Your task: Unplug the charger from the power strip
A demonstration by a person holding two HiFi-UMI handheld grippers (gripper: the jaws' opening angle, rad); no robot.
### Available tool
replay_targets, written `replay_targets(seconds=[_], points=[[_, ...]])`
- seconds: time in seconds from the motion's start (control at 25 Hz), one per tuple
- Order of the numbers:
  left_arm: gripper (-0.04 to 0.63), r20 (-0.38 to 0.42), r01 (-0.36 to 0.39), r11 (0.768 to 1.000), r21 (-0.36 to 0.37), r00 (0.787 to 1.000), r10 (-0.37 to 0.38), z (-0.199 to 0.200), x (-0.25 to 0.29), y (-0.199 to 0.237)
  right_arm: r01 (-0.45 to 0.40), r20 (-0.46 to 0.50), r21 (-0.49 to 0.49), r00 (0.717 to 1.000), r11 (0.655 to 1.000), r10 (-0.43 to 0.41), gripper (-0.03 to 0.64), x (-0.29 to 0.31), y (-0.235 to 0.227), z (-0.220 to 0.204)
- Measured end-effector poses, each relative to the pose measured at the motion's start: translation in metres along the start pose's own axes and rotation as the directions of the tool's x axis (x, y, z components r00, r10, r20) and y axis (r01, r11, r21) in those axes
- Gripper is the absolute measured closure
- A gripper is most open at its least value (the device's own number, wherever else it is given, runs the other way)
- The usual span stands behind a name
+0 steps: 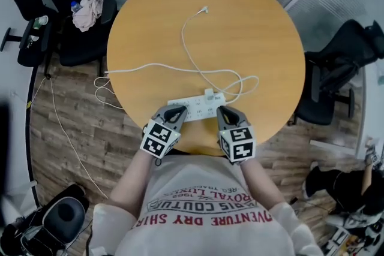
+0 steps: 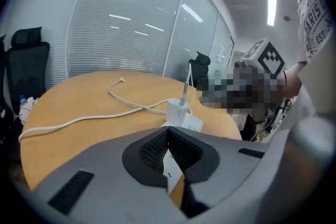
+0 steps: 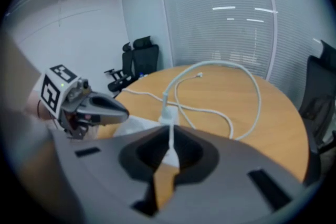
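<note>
- The step in hand looks like the approach: the charger (image 1: 209, 93) sits plugged into the power strip (image 1: 193, 107), just beyond both sets of tips.
- The left tongs (image 1: 177, 110) are pinched together and empty, at the strip's near edge.
- The right tongs (image 1: 223, 110) are likewise closed on nothing.
- Next, probably, one pair must spread around the charger while the other pins the strip to the tabletop (image 1: 252, 27).
</note>
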State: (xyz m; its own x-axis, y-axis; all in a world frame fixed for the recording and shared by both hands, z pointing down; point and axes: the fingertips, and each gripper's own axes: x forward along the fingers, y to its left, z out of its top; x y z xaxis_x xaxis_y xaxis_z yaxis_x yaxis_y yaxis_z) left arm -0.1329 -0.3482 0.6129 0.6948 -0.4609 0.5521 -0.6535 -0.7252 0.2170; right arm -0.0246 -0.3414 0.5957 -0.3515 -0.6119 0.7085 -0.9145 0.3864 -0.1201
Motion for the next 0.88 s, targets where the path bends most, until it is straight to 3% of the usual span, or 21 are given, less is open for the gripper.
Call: replay_targets(seconds=[0.16,0.28,0.48,0.88], points=[[0.561,-0.072,0.028,0.999,0.035,0.997,-0.026,-0.012,0.02,-0.001,0.017,-0.054,0.007,0.998,1.0,-0.016,0.584,0.015,0.002,-0.01],[0.561,-0.124,0.008,1.0,0.026,0.992,-0.005,-0.02,0.034,0.002,0.0,-0.082,0.029,0.997,1.0,0.002,0.472,0.025,0.002,-0.014],[0.561,-0.203,0.002,1.0,0.009,0.979,0.0,-0.033,0.046,0.005,0.01,-0.136,0.023,0.991,1.0,-0.007,0.428,0.044,0.003,-0.015],[0.561,-0.203,0.008,0.999,0.044,0.979,0.001,-0.037,0.049,0.004,0.071,-0.231,0.039,0.971,0.997,-0.06,0.42,0.074,0.003,-0.022]])
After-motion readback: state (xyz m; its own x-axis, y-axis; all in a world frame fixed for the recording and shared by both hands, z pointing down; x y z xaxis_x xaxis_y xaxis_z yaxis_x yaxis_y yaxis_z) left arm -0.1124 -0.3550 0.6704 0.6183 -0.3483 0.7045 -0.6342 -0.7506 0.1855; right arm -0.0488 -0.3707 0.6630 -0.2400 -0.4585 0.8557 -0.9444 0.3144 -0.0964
